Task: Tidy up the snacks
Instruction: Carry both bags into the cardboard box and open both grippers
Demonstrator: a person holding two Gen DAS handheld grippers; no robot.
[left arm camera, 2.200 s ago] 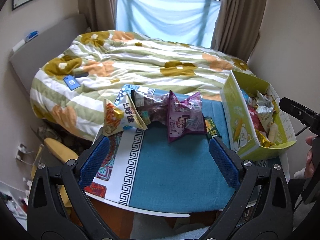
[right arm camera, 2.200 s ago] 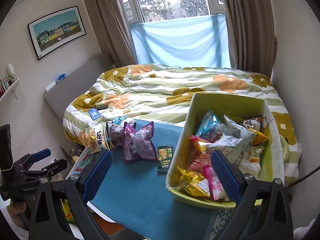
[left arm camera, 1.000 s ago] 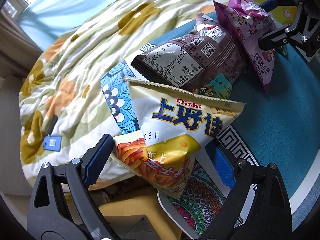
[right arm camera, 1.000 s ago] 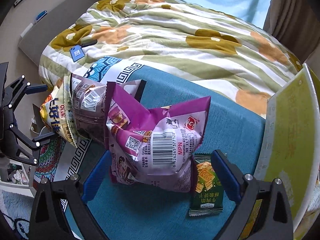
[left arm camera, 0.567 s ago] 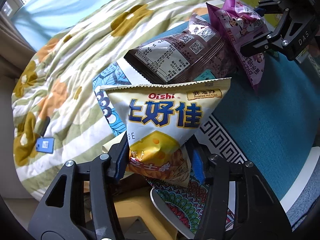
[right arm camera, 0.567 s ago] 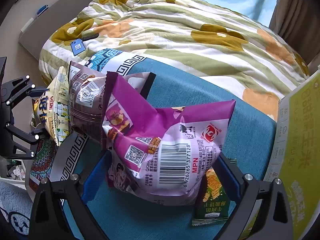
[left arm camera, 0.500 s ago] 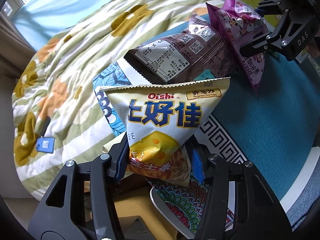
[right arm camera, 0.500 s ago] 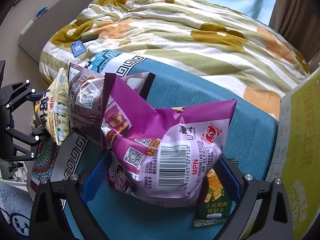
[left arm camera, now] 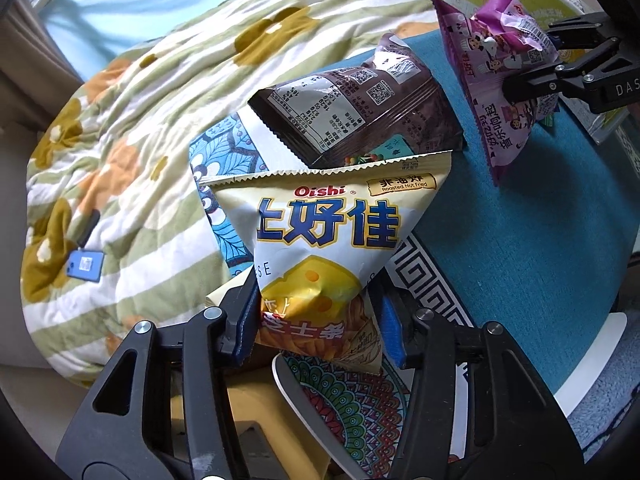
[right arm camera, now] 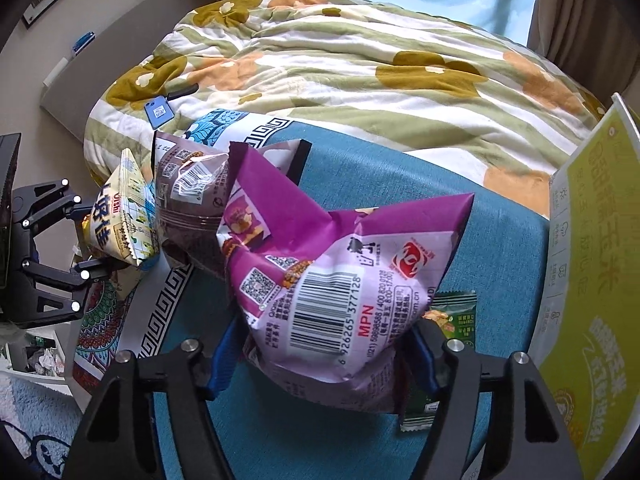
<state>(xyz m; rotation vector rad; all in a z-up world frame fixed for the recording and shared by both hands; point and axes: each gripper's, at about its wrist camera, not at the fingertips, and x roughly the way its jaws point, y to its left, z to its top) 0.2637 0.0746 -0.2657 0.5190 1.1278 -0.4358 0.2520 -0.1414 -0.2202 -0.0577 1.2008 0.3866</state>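
My left gripper (left arm camera: 316, 316) is shut on the bottom of a white and yellow Oishi chip bag (left arm camera: 332, 240), at the table's near left corner. It also shows in the right wrist view (right arm camera: 116, 220). My right gripper (right arm camera: 320, 356) is shut on a purple snack bag (right arm camera: 332, 272), seen in the left wrist view (left arm camera: 496, 72) too. A dark brown snack bag (left arm camera: 360, 108) lies between the two bags. A small green cracker packet (right arm camera: 448, 320) lies under the purple bag. The yellow-green snack box (right arm camera: 592, 280) stands at the right.
The snacks lie on a blue cloth (left arm camera: 540, 216) with a patterned border over a table. Behind it is a bed with a flowered quilt (right arm camera: 360, 64) and a blue tag (right arm camera: 158, 112). A window and curtains are beyond.
My left gripper closed on the Oishi bag about half a second ago and holds it. My right gripper, open around the purple bag before, has now shut on it.
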